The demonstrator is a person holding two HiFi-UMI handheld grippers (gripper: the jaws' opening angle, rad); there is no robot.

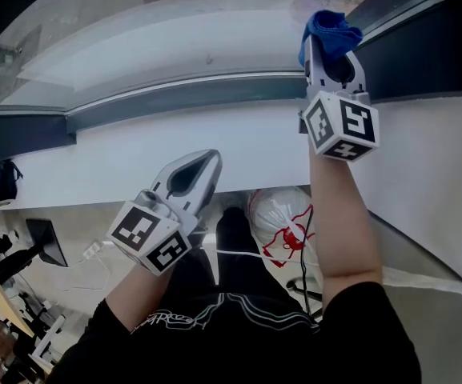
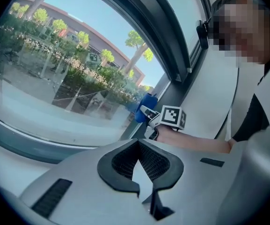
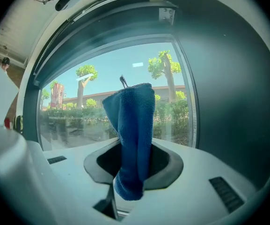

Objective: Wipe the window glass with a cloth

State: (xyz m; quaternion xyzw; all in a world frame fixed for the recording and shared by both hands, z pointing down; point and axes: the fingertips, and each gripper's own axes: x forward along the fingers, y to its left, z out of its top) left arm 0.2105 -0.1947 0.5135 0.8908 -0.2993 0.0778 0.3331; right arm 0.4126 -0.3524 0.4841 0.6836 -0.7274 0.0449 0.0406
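Head view: my right gripper (image 1: 327, 48) is raised to the upper right, at the bottom edge of the window glass (image 1: 174, 38). It pinches a blue cloth (image 1: 331, 27) that bunches above its tips. I cannot tell whether the cloth touches the pane. My left gripper (image 1: 208, 160) hangs lower, over the near edge of the white window sill (image 1: 134, 158), well apart from the cloth.

Left gripper view: the left gripper (image 2: 138, 145) has its jaws pressed together at the tips with nothing between them. Beyond it, the right gripper (image 2: 148, 112) holds the blue cloth (image 2: 144, 103) up near the lower right corner of the window glass (image 2: 55, 78).

Right gripper view: the right gripper (image 3: 134, 159) is clamped on a fold of the blue cloth (image 3: 134, 125). One end stands up past the jaws and a short tail droops below. The window glass (image 3: 78, 111) lies straight ahead, with the dark frame (image 3: 219, 102) at its right edge.

The cloth looks like towelling: light, soft and floppy, so it should flatten readily and drag a little on smooth glass. I judge the grip low on the fold sound. It leaves the free upper part to meet the pane, which is rigid and needs only gentle pressure.
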